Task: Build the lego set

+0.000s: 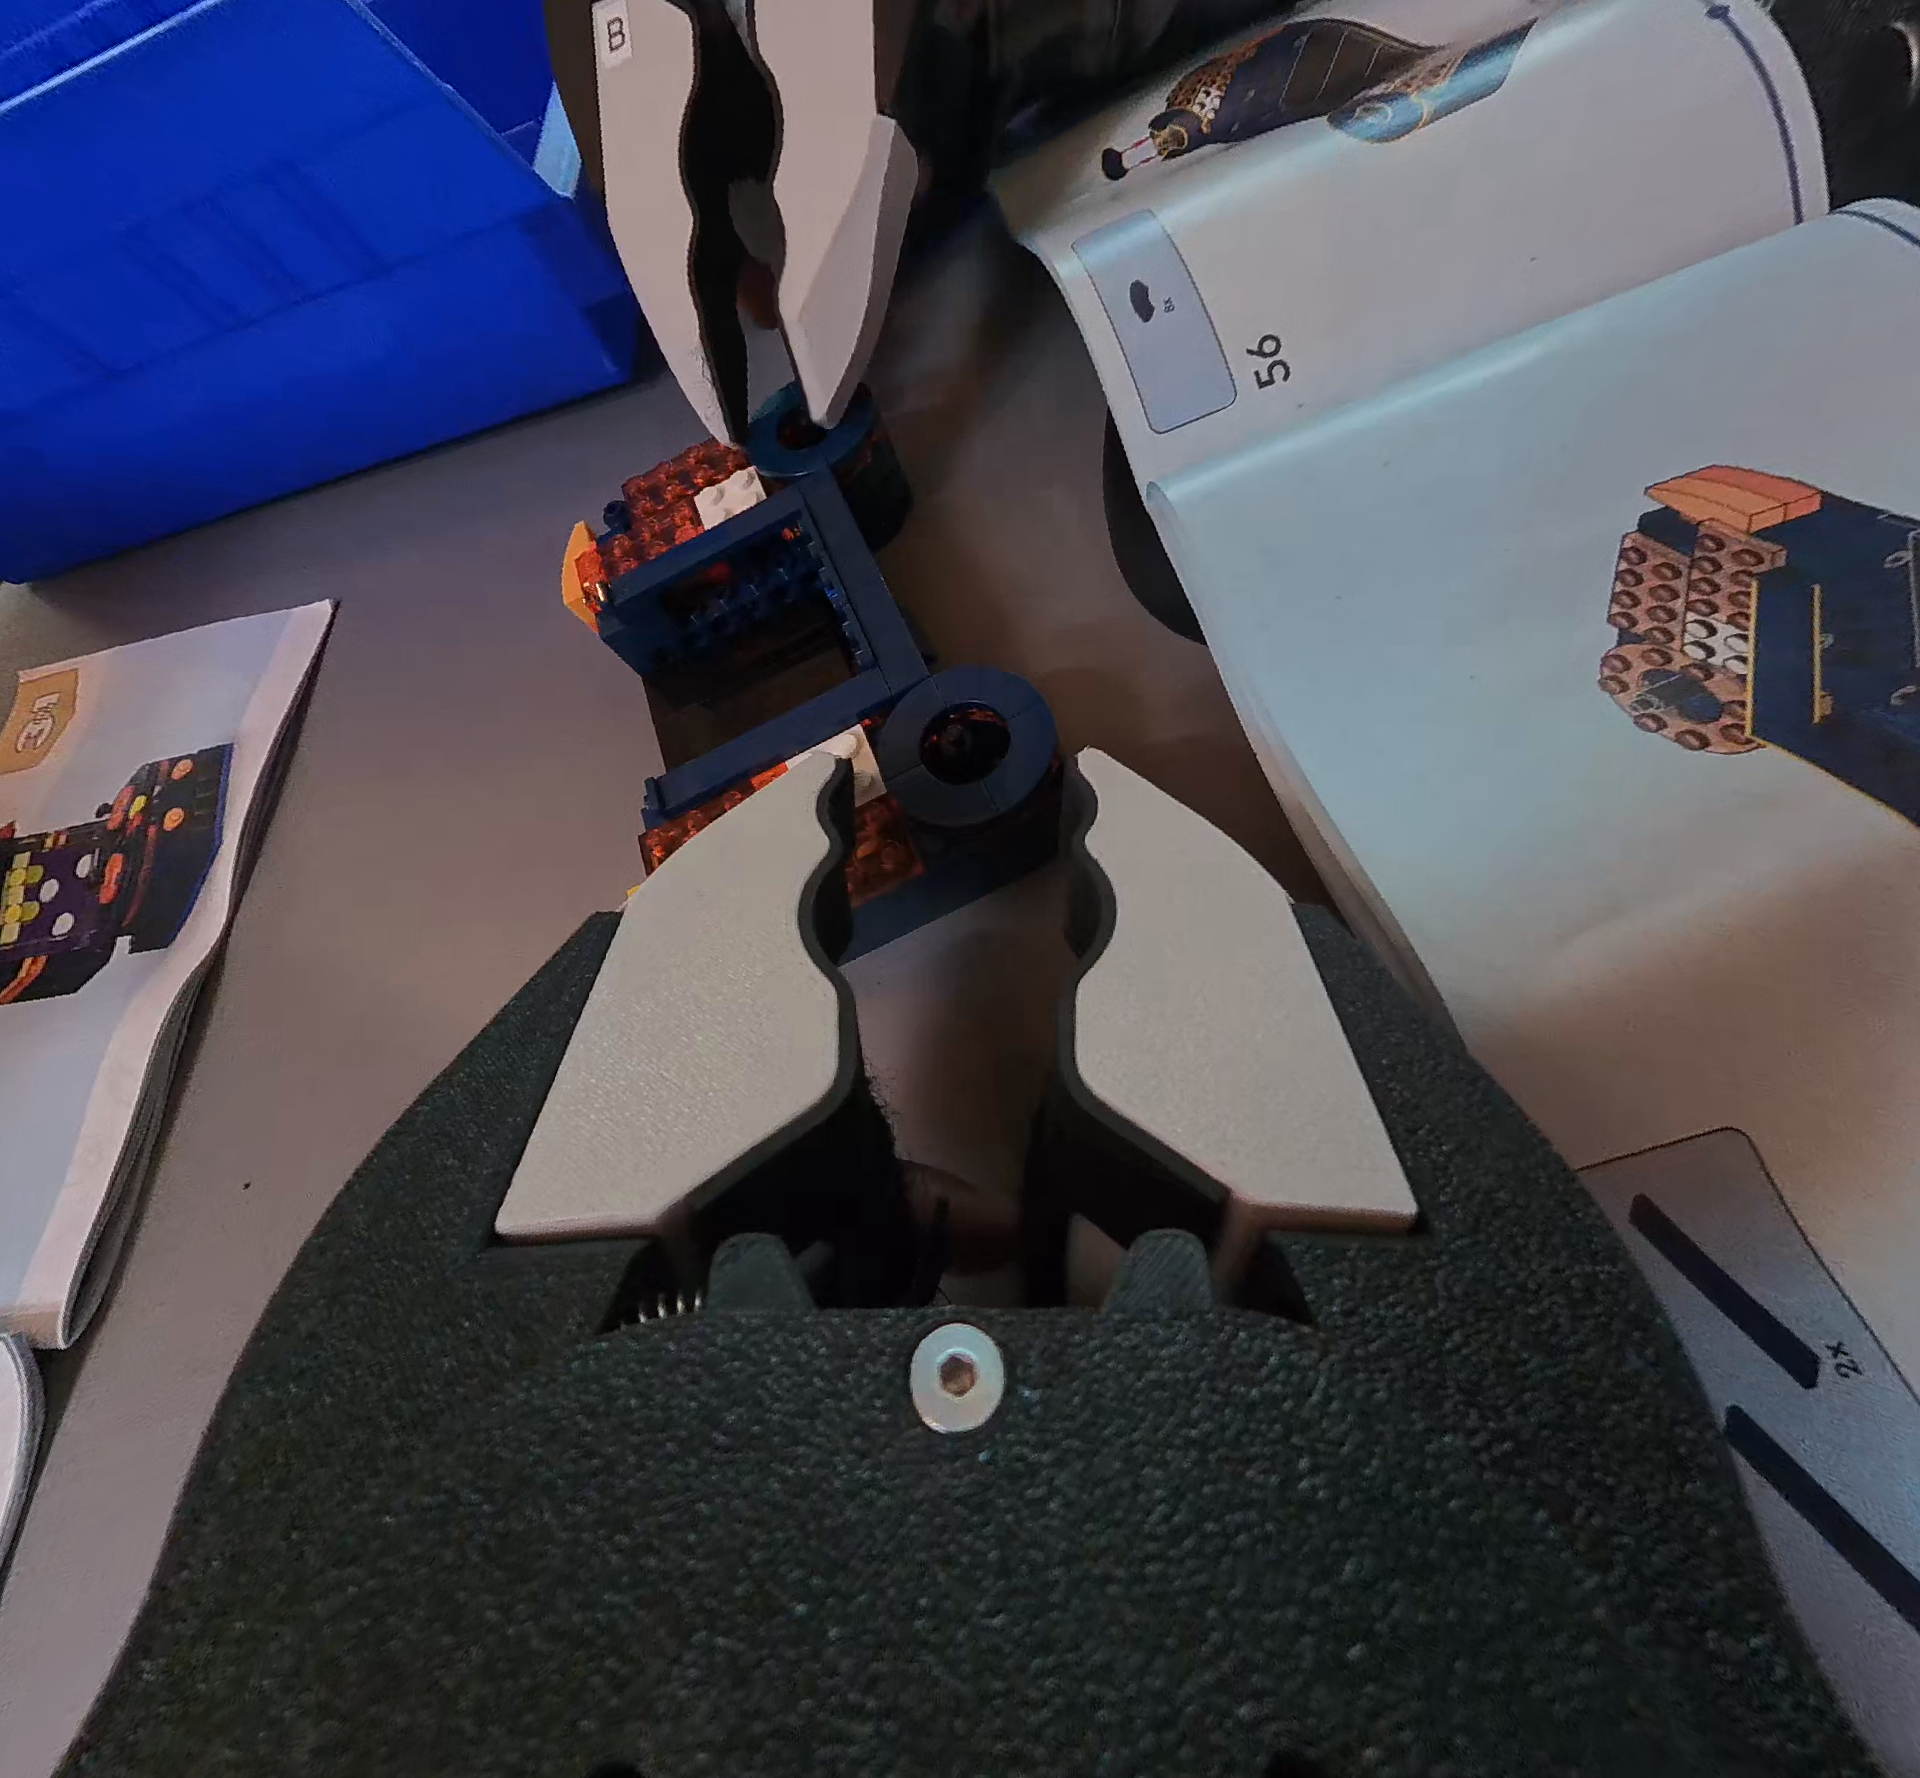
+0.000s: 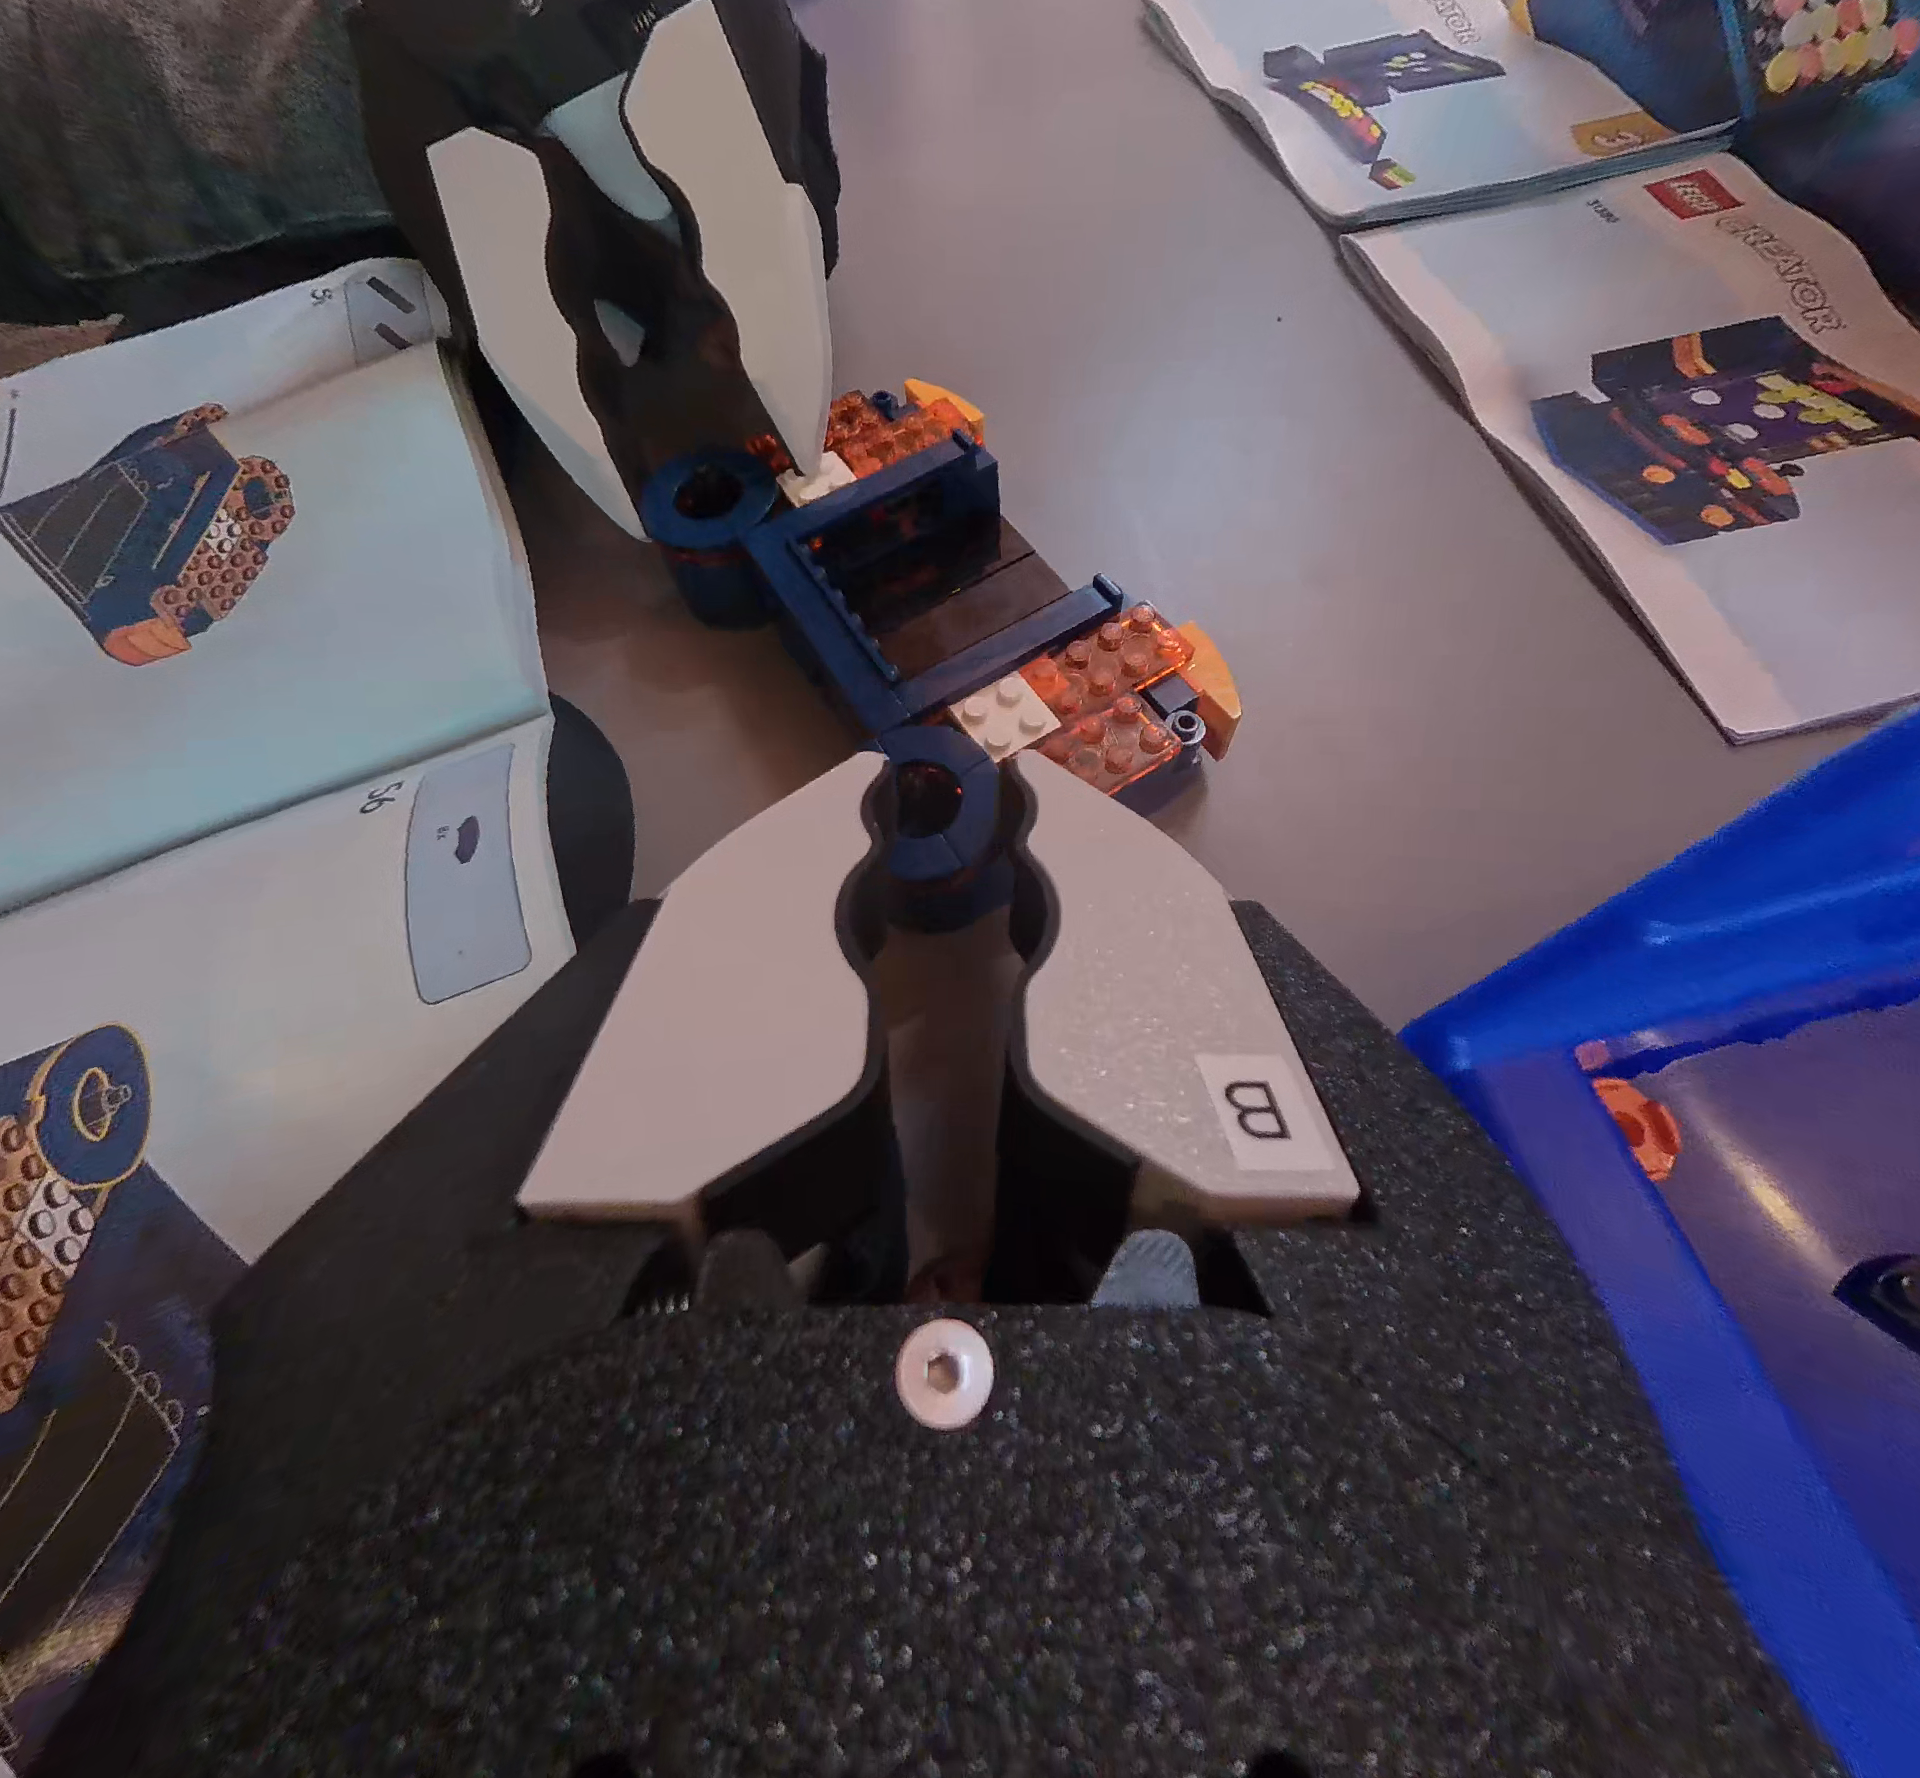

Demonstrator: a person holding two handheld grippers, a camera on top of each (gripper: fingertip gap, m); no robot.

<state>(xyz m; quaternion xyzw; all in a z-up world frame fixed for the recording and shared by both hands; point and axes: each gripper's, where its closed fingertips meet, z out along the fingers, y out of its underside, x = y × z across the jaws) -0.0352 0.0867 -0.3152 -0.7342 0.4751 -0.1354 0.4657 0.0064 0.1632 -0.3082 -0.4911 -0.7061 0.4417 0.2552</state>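
A: Where is the model seen?

B: A half-built dark blue and clear orange brick model [image 2: 935, 606] is seen lying on the grey surface [image 2: 1195, 378], between two open instruction booklets.

A: How are the grippers held?

B: The right gripper [image 2: 940, 819] is seen closed around a dark blue ring-topped post at one end. The left gripper [image 1: 961, 783] is spread apart around the matching post at the other end.

A: What is advised?

B: Steady bracing is judged best, with pressure applied straight down.

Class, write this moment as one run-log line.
left gripper: straddling round end of lego model, contact unclear | right gripper: shut on opposite round end
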